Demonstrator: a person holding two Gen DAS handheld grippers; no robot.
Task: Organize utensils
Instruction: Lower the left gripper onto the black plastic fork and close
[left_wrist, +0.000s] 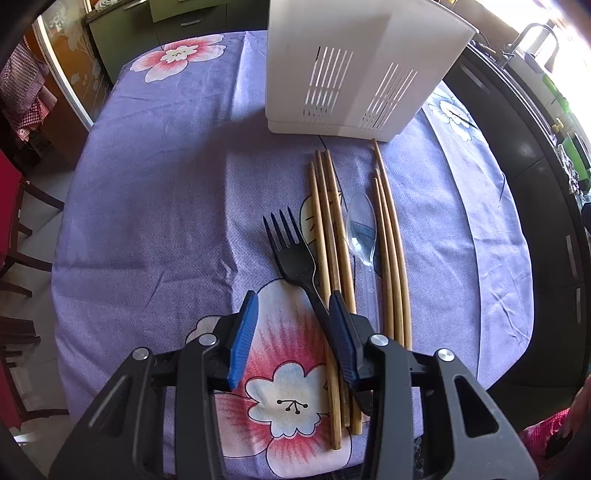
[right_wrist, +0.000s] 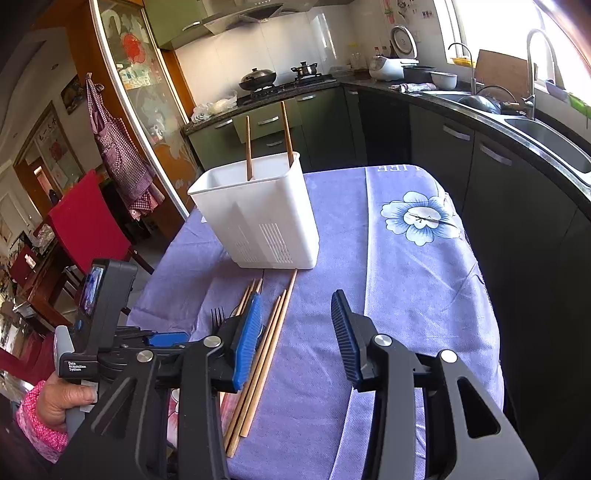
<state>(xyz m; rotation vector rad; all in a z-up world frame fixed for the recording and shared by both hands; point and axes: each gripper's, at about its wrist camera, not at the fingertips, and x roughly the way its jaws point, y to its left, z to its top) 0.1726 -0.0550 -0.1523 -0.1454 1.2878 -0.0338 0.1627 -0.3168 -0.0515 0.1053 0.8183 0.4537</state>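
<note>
A white slotted utensil holder (left_wrist: 354, 70) stands at the far side of the purple flowered tablecloth (left_wrist: 147, 206). In front of it lie a black plastic fork (left_wrist: 295, 254), a clear plastic spoon (left_wrist: 362, 229) and two bundles of wooden chopsticks (left_wrist: 328, 236) (left_wrist: 388, 236). My left gripper (left_wrist: 293, 317) is open, low over the fork handle. In the right wrist view the holder (right_wrist: 258, 218) has two chopsticks (right_wrist: 286, 129) standing in it. My right gripper (right_wrist: 297, 336) is open and empty, just right of the loose chopsticks (right_wrist: 266, 350).
A dark kitchen counter with a sink (right_wrist: 546, 136) runs along the table's right side. A red chair (right_wrist: 85, 225) stands at the left. The left hand and its gripper body (right_wrist: 99, 325) sit at the lower left of the right wrist view.
</note>
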